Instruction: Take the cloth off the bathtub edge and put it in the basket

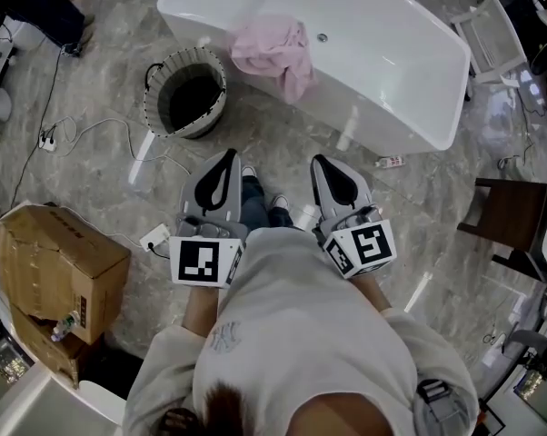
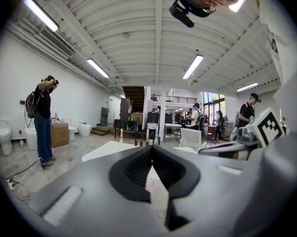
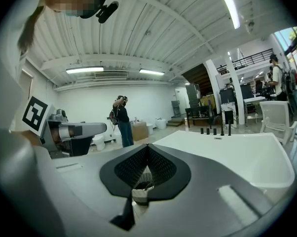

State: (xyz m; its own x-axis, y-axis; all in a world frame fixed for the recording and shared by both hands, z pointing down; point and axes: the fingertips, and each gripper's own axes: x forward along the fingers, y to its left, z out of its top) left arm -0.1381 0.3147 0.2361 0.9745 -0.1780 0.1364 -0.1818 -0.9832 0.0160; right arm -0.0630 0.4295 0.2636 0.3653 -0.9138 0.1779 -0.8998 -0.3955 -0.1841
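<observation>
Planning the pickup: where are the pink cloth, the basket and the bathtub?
pink cloth (image 1: 272, 48), head view, bunched middle.
basket (image 1: 152, 103), head view, left wall.
bathtub (image 1: 392, 66), head view, bare inner floor.

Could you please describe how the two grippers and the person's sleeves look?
Both the left gripper and right gripper are grey tapering shells with black ribbed jaws, each carrying a white cube printed with black square markers. The person wears a pale long-sleeved sweatshirt.

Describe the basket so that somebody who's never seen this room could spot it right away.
Find the big white bathtub with a pink cloth draped over its near edge. On the floor just left of that cloth, in the head view, stands the basket. It is round and open, with a pale ribbed wall and a dark inside, unlike the brown cardboard box.
</observation>
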